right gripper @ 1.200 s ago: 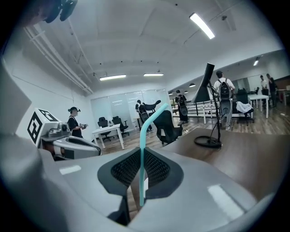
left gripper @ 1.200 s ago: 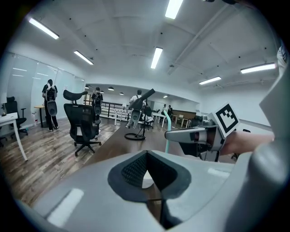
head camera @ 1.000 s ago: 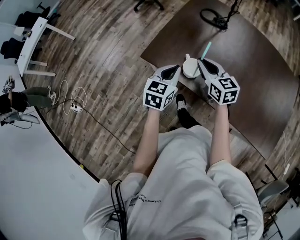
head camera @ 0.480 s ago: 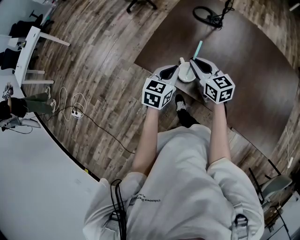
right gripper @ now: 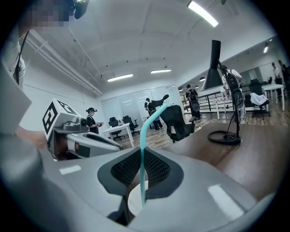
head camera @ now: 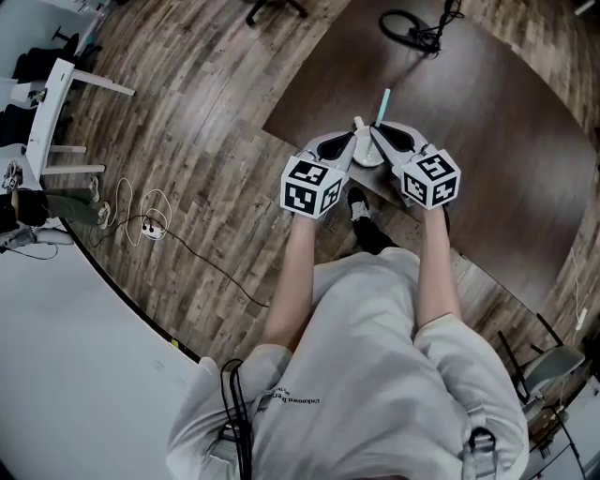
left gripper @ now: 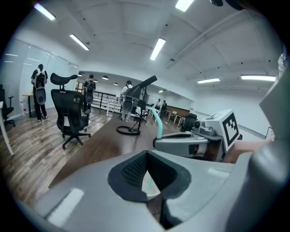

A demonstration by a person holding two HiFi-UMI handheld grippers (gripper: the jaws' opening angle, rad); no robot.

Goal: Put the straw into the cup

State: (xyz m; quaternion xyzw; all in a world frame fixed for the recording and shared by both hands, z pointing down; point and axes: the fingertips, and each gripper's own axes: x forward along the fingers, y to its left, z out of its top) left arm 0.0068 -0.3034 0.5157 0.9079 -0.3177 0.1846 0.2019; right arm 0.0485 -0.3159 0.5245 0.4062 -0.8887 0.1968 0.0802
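A white cup (head camera: pixel 367 153) stands near the front edge of the dark brown table (head camera: pixel 487 122). My left gripper (head camera: pixel 357 124) reaches over it, jaws shut, apparently pinching the cup's rim; the cup (left gripper: pixel 153 185) shows beneath its closed tips (left gripper: pixel 147 155). My right gripper (head camera: pixel 375 132) is shut on a teal straw (head camera: pixel 383 101), which stands upright between its pads. In the right gripper view the straw (right gripper: pixel 142 149) runs down through the jaws (right gripper: pixel 141 153) and its lower end sits over the cup's white mouth (right gripper: pixel 135 200). The two grippers nearly touch.
A black round stand base with cable (head camera: pixel 412 26) lies at the table's far side. Office chairs (left gripper: pixel 68 113) and several people stand farther back. A white side table (head camera: pixel 47 122) and a coiled cable (head camera: pixel 150 216) are on the wood floor at left.
My right gripper has moved left with the straw, bringing it from beside the cup to over its mouth. The left gripper has stayed at the cup.
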